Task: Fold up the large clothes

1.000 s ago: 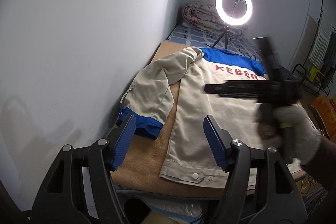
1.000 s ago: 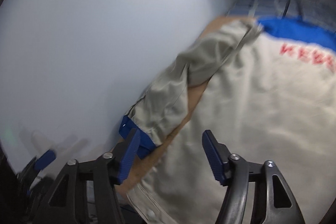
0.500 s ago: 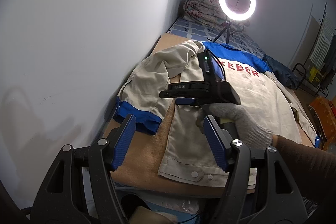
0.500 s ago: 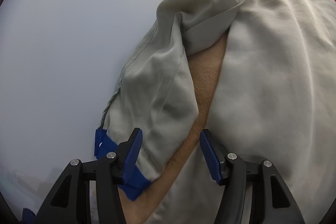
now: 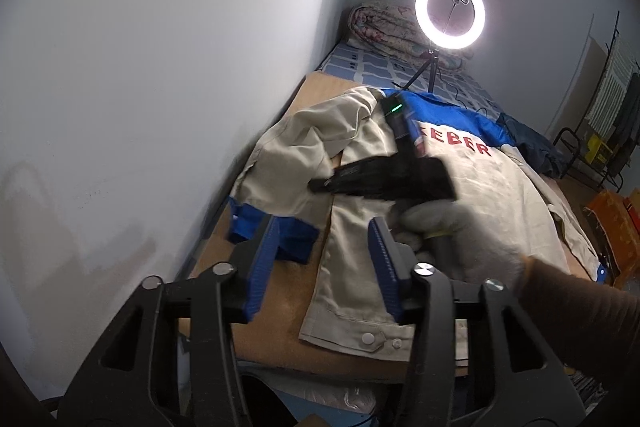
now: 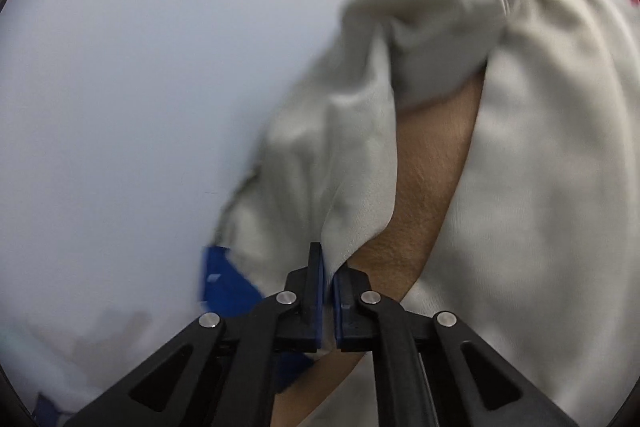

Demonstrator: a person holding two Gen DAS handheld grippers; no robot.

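Note:
A beige work jacket (image 5: 472,203) with a blue yoke and red letters lies back-up on a tan blanket (image 5: 288,307) on a bed. Its left sleeve (image 5: 296,163) with a blue cuff (image 5: 276,227) lies bunched by the wall. My left gripper (image 5: 324,259) is open and empty, held above the near hem. My right gripper (image 6: 328,275) is shut on the beige sleeve (image 6: 344,155) just above the cuff (image 6: 228,287). In the left wrist view the right gripper's body (image 5: 384,179) hovers over the sleeve, held by a gloved hand.
A grey wall (image 5: 140,87) runs close along the bed's left side. A lit ring light (image 5: 450,11) on a tripod stands behind the jacket, with a rolled quilt (image 5: 384,27) behind it. A dark blue garment (image 5: 528,147) and racks are at the right.
My right gripper came down onto the left sleeve and closed on its fabric near the cuff. My left gripper stayed open and nearly still.

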